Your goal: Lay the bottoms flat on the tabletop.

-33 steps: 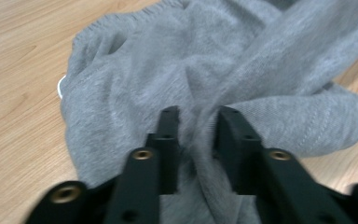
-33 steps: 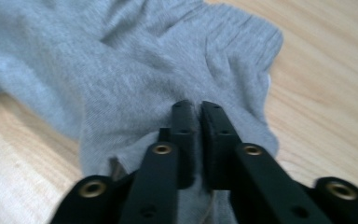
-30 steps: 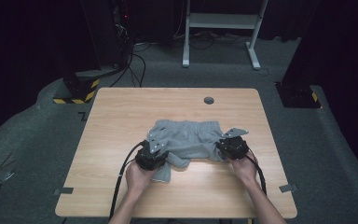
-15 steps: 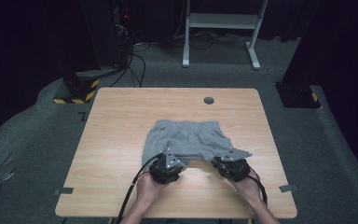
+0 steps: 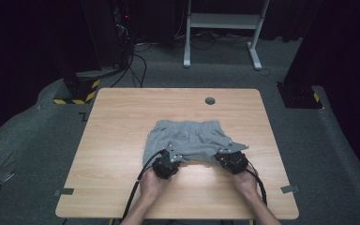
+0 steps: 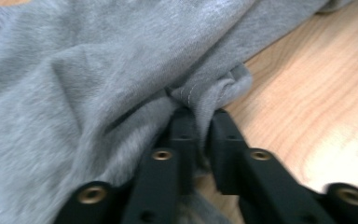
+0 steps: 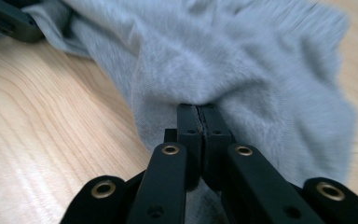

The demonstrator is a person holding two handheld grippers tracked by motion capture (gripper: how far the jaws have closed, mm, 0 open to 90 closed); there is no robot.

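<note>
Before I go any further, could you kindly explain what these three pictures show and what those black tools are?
There is no robot here: a person holds a hand-held gripper in each hand. The high view looks down on a wooden table where grey shorts lie. The left gripper and right gripper meet the near edge of the shorts. The other two pictures come from cameras riding on the grippers, looking along their black jaws. In both, the jaws have just been closing and now pinch a fold of the grey cloth: left gripper, right gripper.
</note>
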